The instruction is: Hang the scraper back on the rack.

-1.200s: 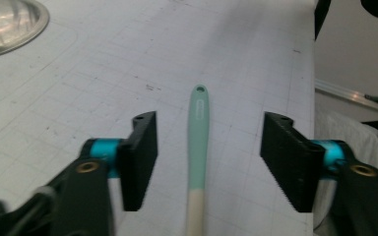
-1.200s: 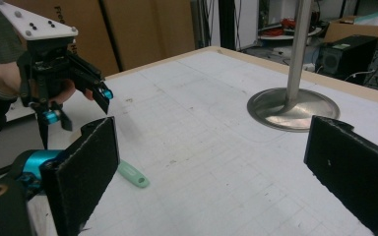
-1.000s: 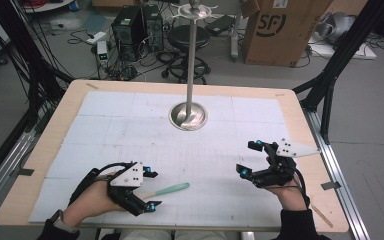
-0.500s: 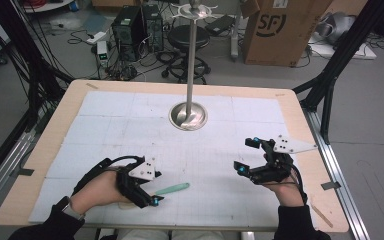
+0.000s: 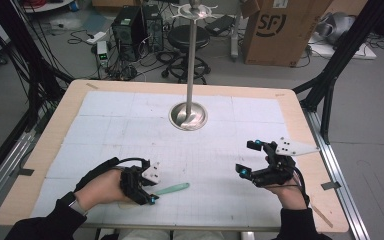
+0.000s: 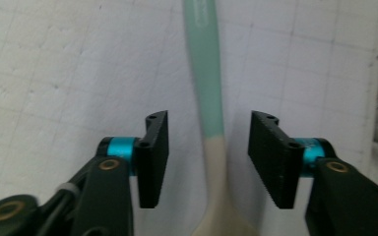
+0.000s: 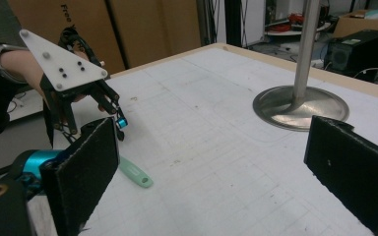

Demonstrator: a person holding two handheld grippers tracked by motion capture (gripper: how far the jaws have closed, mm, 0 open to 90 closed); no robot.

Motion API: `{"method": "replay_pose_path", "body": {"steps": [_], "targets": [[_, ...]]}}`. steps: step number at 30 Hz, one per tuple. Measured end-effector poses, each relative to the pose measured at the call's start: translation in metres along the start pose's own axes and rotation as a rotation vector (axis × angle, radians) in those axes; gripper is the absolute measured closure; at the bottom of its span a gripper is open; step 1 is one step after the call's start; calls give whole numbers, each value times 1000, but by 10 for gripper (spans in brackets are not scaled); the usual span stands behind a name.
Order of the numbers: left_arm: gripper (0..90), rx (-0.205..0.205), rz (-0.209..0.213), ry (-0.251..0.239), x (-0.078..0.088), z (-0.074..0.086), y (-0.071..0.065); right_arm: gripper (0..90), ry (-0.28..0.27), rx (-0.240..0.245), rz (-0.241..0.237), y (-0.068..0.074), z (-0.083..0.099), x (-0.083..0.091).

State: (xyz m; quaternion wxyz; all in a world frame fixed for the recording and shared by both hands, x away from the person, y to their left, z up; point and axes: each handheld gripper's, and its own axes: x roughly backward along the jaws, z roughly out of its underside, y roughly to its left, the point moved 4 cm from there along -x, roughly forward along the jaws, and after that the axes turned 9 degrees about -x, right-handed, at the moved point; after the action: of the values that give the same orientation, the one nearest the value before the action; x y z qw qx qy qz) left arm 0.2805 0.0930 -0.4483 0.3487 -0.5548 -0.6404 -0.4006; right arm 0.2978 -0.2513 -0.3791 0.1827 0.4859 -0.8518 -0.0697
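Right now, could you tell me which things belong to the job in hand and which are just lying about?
In play: spoon, straddled by the open left gripper.
Lying about, seemingly: metal stand; right gripper, open and idle; cardboard box; stool.

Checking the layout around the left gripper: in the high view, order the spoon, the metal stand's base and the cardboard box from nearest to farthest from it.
1. Spoon: lies between the left gripper's open jaws, near the table's front.
2. Metal stand's base: mid-table, beyond and to the right.
3. Cardboard box: on the floor behind the table, far right.
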Motion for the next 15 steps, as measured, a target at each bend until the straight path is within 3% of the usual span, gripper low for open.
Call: {"method": "replay_pose_path", "body": {"steps": [1, 7, 12, 15], "targets": [[578, -3, -10, 10, -1, 0, 0, 55, -2, 4, 2, 0, 0, 0], [674, 15, 28, 81, -2, -4, -1, 55, 16, 4, 7, -1, 3, -2], [763, -23, 32, 140, -2, -9, -6, 55, 13, 2, 12, 0, 3, 0], [764, 3, 42, 178, -3, -11, -5, 55, 11, 0, 14, 0, 4, 2]]}}
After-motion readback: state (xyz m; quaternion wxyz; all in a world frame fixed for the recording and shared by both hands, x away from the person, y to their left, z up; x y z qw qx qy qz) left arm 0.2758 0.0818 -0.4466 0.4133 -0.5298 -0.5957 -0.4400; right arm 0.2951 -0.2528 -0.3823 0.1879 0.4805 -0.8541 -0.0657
